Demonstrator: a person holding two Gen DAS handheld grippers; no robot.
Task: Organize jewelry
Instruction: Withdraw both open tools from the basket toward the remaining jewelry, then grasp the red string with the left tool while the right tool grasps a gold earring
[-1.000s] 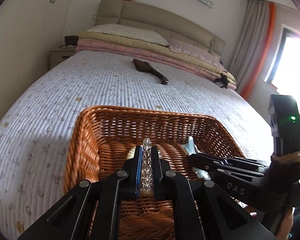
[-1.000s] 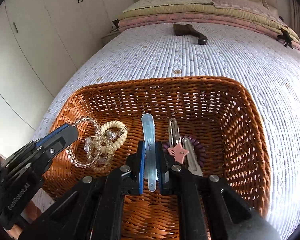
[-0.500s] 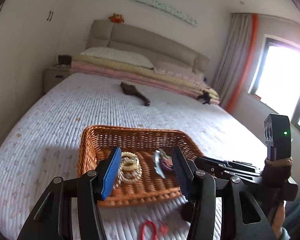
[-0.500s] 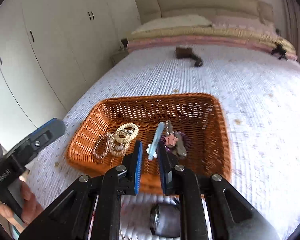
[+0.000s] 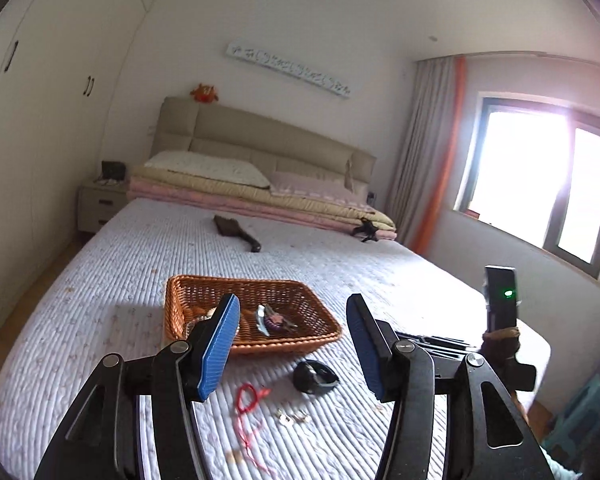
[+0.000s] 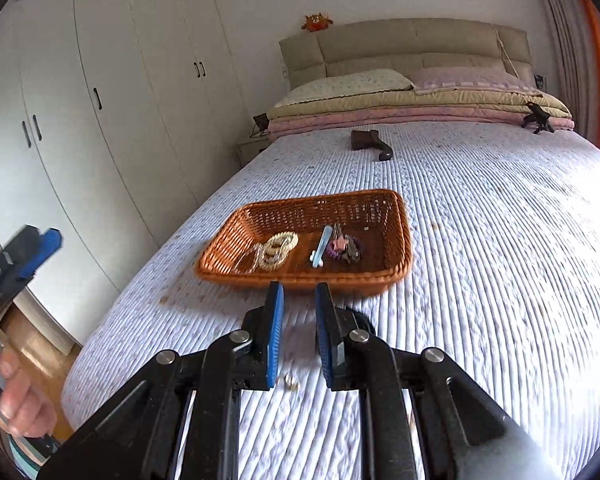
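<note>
A brown wicker basket [image 6: 396,236] [image 5: 180,300] sits on the bed. It holds a clear bead bracelet with cream coil hair ties [image 6: 274,248], a light blue hair clip [image 6: 322,246] and a pink star clip on purple pieces [image 6: 342,246]. On the quilt in front of it lie a red string bracelet [image 5: 246,398], a black watch [image 5: 314,376] and small gold earrings [image 5: 294,418]. My left gripper [image 5: 290,322] is wide open and empty, held back from the basket. My right gripper [image 6: 298,306] is slightly open and empty, above the quilt before the basket.
The quilted bed [image 6: 500,240] runs back to folded blankets and pillows [image 6: 400,104]. A dark brush [image 6: 370,142] lies mid-bed. White wardrobes [image 6: 100,120] stand on the left, and a window [image 5: 540,184] is on the right.
Both grippers let go of their pieces into the basket, the bead bracelet from the left and the blue clip from the right. Both then drew back and up, away from the basket.
</note>
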